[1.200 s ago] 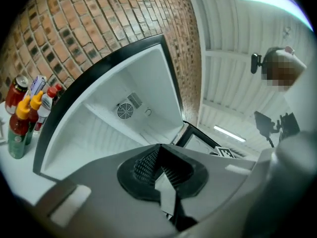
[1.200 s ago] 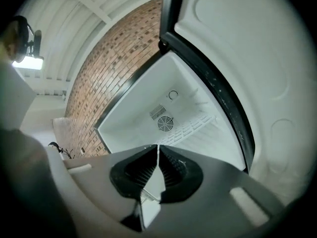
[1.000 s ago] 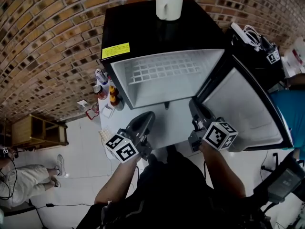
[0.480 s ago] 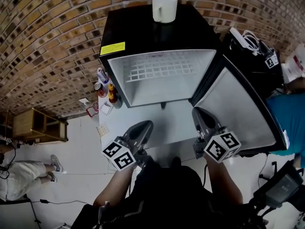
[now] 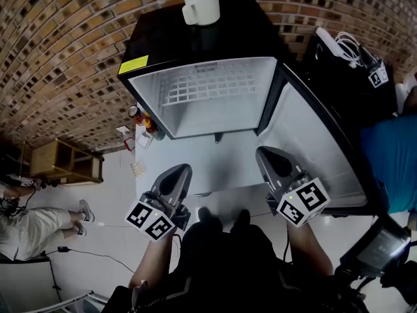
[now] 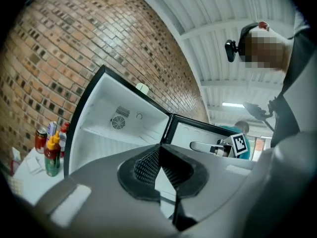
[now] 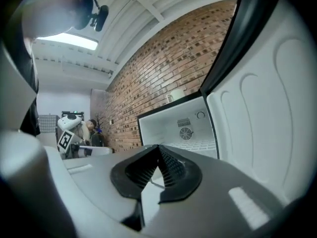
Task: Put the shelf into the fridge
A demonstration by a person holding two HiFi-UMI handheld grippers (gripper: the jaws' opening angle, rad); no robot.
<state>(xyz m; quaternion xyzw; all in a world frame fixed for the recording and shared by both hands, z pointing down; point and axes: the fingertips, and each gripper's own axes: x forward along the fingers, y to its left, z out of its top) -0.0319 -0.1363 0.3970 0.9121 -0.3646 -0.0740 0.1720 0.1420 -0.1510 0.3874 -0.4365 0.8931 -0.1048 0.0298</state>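
Your left tongs [image 6: 159, 152] were clenched with the ribbed pads meeting tip to tip and nothing between them, and your right tongs [image 7: 158, 150] were clenched on nothing in the same way. That suits hands with no load to carry. You held both roughly level and pointed at the open front of the fridge [image 5: 166, 41], one to each side of the opening and well apart from it, neither touching anything. That spacing reads as the stance of someone who had been handling a wide, flat piece by its two edges. The white wire shelf [image 5: 212, 90] lay inside the fridge compartment, its grid reaching towards the back wall. It looked flat and supported along the sides, so the main step appeared to be done, though the side rails themselves were too small to make out. The door [image 5: 306, 149] stood swung wide to your right, which kept the whole mouth of the compartment free. A white mug [image 5: 202, 5] sat on the black top. Sauce bottles [image 5: 140, 117] stood clustered on the tabletop [image 5: 225, 165] just beside the fridge's left wall, out of the path to the opening.
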